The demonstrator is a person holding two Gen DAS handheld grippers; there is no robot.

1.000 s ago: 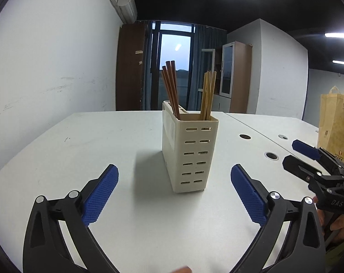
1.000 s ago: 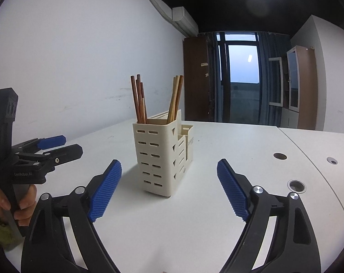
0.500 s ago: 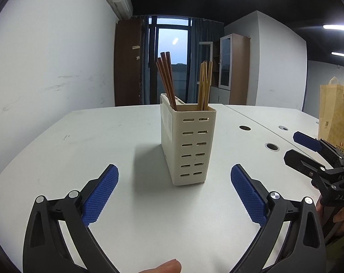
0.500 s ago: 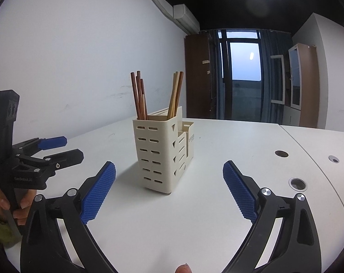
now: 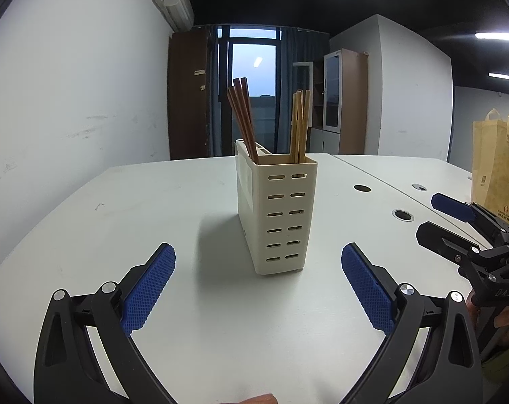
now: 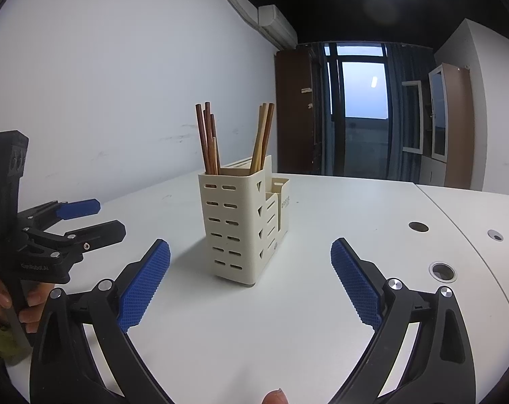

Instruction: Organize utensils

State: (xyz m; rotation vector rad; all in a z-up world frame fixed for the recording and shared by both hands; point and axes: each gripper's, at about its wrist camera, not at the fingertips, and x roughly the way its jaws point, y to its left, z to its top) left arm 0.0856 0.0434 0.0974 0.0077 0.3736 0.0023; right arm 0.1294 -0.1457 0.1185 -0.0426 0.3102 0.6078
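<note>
A cream slotted utensil holder (image 5: 276, 212) stands upright on the white table (image 5: 120, 222); it also shows in the right wrist view (image 6: 244, 225). Dark brown chopsticks (image 5: 242, 118) and light bamboo chopsticks (image 5: 300, 124) stand in separate compartments. My left gripper (image 5: 258, 289) is open and empty, just short of the holder. My right gripper (image 6: 251, 286) is open and empty, also facing the holder. Each gripper shows in the other's view: the right one (image 5: 446, 222) and the left one (image 6: 86, 219).
Round cable holes (image 5: 402, 214) sit in the table to the right. A tan paper bag (image 5: 497, 168) stands at the far right. A white wall runs along the left. A seam (image 6: 456, 222) divides the table tops.
Both grippers have tilted and shifted slightly, so the holder sits a little lower and closer in both views. The jaws stay open. The chopsticks have not moved.
</note>
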